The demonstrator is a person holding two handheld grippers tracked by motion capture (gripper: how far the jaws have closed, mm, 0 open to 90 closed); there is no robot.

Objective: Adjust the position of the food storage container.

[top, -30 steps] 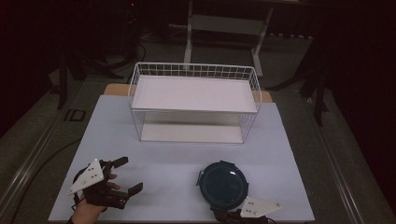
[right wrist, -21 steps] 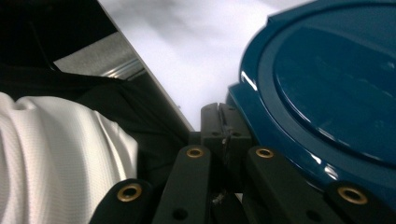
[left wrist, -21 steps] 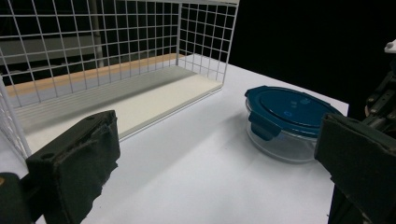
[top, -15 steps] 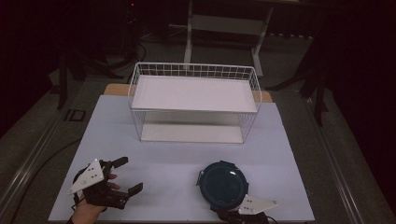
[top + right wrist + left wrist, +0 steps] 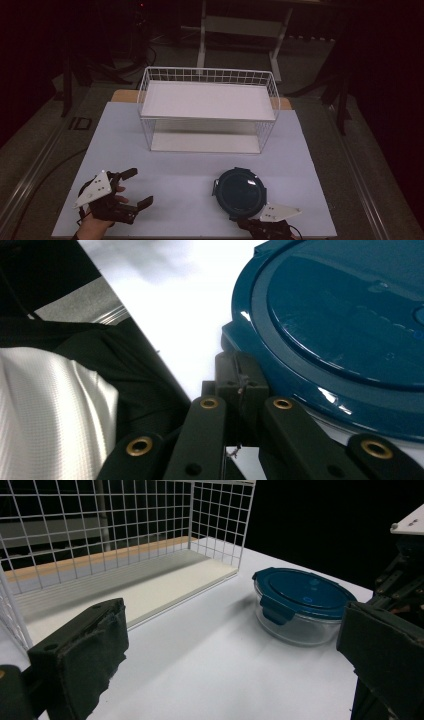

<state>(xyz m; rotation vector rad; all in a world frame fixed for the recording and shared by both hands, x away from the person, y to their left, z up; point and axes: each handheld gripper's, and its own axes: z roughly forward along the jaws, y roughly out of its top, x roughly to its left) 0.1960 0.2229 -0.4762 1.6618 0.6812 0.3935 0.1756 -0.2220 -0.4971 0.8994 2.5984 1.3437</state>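
Observation:
A round glass container with a dark blue lid [image 5: 241, 192] sits on the white table near its front right. My right gripper [image 5: 253, 220] is at the table's front edge, right against the container's near rim. In the right gripper view its jaws [image 5: 241, 371] are pressed together, tips touching the lid [image 5: 345, 315] by a latch tab; nothing shows between them. My left gripper [image 5: 136, 188] rests at the front left, wide open and holding nothing. In the left gripper view my left gripper [image 5: 235, 635] frames the container [image 5: 300, 600] ahead to the right.
A white wire rack [image 5: 207, 107] with two shelves stands at the middle back of the table; its lower shelf [image 5: 145, 585] opens toward me. A person's dark and white clothing [image 5: 55, 405] is close behind the right gripper. The other gripper [image 5: 405, 565] shows beside the container.
My right gripper has edged slightly forward toward the container. The left gripper and the container have not moved.

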